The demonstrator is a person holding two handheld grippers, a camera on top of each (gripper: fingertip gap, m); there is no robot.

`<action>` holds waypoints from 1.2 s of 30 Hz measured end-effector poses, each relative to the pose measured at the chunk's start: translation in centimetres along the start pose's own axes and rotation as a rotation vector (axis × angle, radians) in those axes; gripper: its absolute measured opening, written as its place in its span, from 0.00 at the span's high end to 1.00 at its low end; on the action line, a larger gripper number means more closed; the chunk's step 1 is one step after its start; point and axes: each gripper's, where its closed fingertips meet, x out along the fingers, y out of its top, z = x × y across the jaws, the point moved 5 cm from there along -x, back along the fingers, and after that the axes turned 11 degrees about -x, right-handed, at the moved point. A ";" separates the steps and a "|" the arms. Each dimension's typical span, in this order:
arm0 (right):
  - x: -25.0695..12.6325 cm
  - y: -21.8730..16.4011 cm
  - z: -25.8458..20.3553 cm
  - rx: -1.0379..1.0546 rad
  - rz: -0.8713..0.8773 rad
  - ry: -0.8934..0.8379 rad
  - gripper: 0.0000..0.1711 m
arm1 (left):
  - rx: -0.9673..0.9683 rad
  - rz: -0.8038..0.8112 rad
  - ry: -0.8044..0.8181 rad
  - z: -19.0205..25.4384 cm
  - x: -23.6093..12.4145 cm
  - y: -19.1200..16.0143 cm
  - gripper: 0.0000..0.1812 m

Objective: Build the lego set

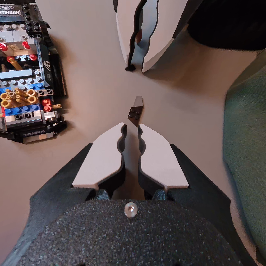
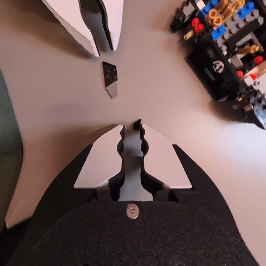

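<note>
Flat on the table lies a black wedge plate (four studs, glossy tip).

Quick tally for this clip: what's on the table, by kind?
Partly built lego car: 1
Loose black wedge piece: 1
Small black piece by the right gripper's fingers: 1
Grippers, counting the left gripper: 2
Total: 5

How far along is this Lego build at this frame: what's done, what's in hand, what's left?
Done: the black car model is well built up, with side panels on, but its studded blue, grey and gold interior is uncovered.

In hand: nothing clearly gripped. The left gripper is open beside a loose black wedge plate on the table. The right gripper is open at a small black piece.

Left: attaching these pieces and covering the top.
</note>
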 end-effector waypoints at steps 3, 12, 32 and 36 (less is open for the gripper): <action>0.5 0.9 -0.1 -0.052 0.021 -0.013 0.89 | -0.005 0.001 0.007 -0.2 0.0 0.0 0.93; -3.6 0.8 0.9 0.029 0.331 -0.225 0.89 | 0.038 0.012 0.057 -0.5 0.3 -0.1 0.88; -2.8 1.0 -0.6 -0.007 0.450 -0.272 0.89 | 0.196 0.010 0.124 0.8 1.7 0.5 0.89; -2.3 1.0 -0.7 -0.012 0.439 -0.265 0.90 | 0.196 0.017 0.127 0.8 1.8 0.5 0.92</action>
